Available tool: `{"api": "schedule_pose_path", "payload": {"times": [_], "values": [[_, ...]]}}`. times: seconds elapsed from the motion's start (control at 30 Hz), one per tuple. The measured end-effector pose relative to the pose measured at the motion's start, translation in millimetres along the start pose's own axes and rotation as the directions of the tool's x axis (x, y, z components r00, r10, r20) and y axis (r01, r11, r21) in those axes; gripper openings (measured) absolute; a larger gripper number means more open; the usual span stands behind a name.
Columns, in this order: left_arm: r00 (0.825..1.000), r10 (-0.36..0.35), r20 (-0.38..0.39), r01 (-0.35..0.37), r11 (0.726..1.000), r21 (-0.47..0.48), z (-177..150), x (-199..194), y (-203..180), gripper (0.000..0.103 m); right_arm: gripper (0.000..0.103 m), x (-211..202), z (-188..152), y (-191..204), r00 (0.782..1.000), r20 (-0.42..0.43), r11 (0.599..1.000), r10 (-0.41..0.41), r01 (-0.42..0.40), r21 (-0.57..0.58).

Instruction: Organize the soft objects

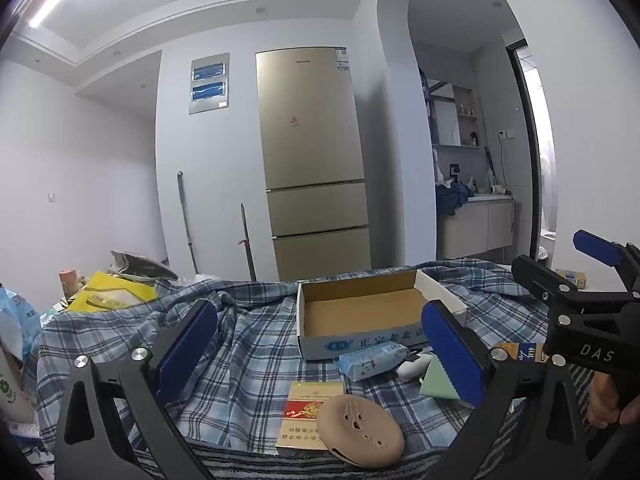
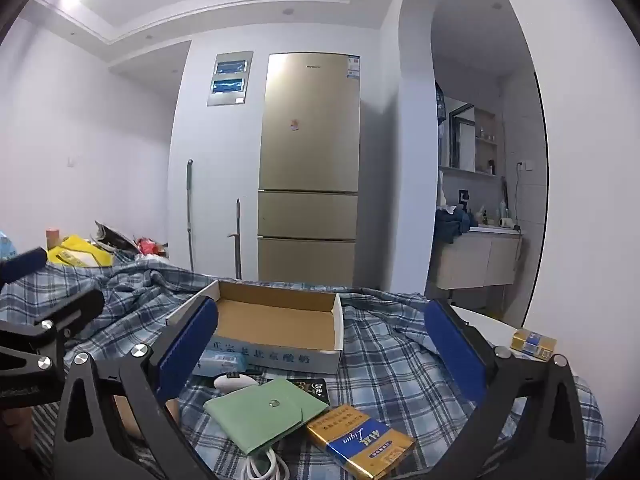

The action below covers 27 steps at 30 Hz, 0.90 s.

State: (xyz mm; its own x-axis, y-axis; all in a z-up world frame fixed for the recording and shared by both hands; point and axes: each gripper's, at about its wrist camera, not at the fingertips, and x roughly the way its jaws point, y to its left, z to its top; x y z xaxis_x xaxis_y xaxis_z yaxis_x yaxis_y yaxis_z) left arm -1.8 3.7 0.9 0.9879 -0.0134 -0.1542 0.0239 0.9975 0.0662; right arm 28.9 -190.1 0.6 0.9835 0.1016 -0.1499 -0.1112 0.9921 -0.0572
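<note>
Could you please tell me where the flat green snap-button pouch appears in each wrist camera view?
Left wrist: green snap-button pouch at lower right, mostly hidden behind the blue finger pad.
Right wrist: pouch at lower centre, fully visible, between the open fingers.
Shared landmark: open cardboard box just behind it.

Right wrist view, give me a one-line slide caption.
Open right gripper above green pouch and gold packet, facing empty cardboard box.

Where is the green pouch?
In the right wrist view, the green pouch lies on the plaid cloth, just left of the gold pack, before the box.
</note>
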Motion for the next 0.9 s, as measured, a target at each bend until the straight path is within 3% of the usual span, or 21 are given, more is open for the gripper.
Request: {"api": "schedule_pose_path", "payload": {"times": [0.03, 0.07, 0.1, 0.9], "values": [[1.000, 0.000, -0.009, 0.000, 1.000, -0.001, 0, 2, 0, 0.103, 0.103, 1, 0, 1, 1.000, -0.003, 1.000, 0.009, -0.009, -0.002], [1.000, 0.001, -0.007, -0.001, 1.000, -0.003, 1, 0, 2, 0.103, 0.103, -4, 0, -4, 0.999, 0.047, 0.999, -0.021, 0.019, 0.042], [1.000, 0.000, -0.031, 0.000, 1.000, 0.015, 2, 5, -1, 0.103, 0.103, -3, 0, -4, 0.999, 0.045, 0.999, -0.021, 0.019, 0.040], [0.999, -0.015, 0.031, 0.016, 1.000, -0.002, 2, -7, 0, 0.103, 0.103, -5, 1, -3, 0.999, 0.029, 1.000, -0.027, 0.026, 0.015]]}}
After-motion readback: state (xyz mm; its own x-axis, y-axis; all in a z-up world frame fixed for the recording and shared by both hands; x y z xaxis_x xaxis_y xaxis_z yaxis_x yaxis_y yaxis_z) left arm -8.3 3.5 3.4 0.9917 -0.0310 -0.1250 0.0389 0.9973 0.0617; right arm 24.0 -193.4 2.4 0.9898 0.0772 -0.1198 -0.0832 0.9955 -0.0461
